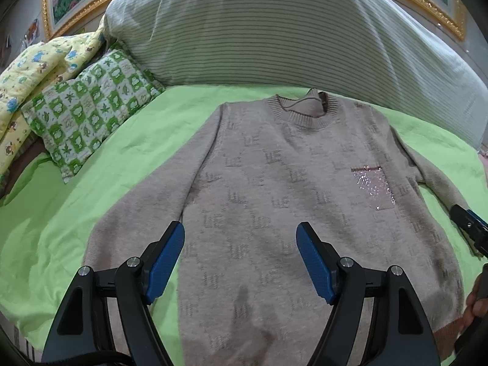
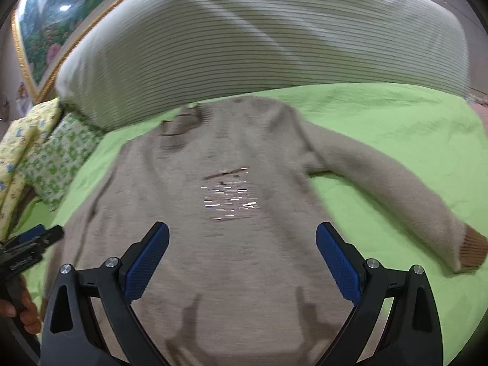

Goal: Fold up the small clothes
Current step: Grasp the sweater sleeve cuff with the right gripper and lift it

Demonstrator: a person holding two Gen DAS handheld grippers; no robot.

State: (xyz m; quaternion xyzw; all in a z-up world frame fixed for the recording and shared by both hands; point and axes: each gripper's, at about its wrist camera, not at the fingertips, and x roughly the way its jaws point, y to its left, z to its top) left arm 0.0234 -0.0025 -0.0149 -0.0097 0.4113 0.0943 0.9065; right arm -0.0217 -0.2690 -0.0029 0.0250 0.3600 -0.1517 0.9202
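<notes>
Sweater (image 1: 274,183) lies flat, front up, on the green sheet (image 1: 61,213), neck toward the striped pillow (image 1: 274,30), so I judge we're at the start w/ no fold made yet; next move prob. calls for grabbing a sleeve (image 2: 396,189) or side edge & bringing it across the body. Left gripper (image 1: 241,259) & right gripper (image 2: 242,262) both hover over the lower body, jaws wide apart, holding nothing, not touching fabric afaict.

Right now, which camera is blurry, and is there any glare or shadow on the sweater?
Right wrist view: motion-blurred, the sequin pocket smeared into streaks, and gripper shadows fall on the sweater near its hem. Left wrist view: sharp, the pocket glinting, a faint shadow low on the sweater. Both bend straight lines at the edges.
</notes>
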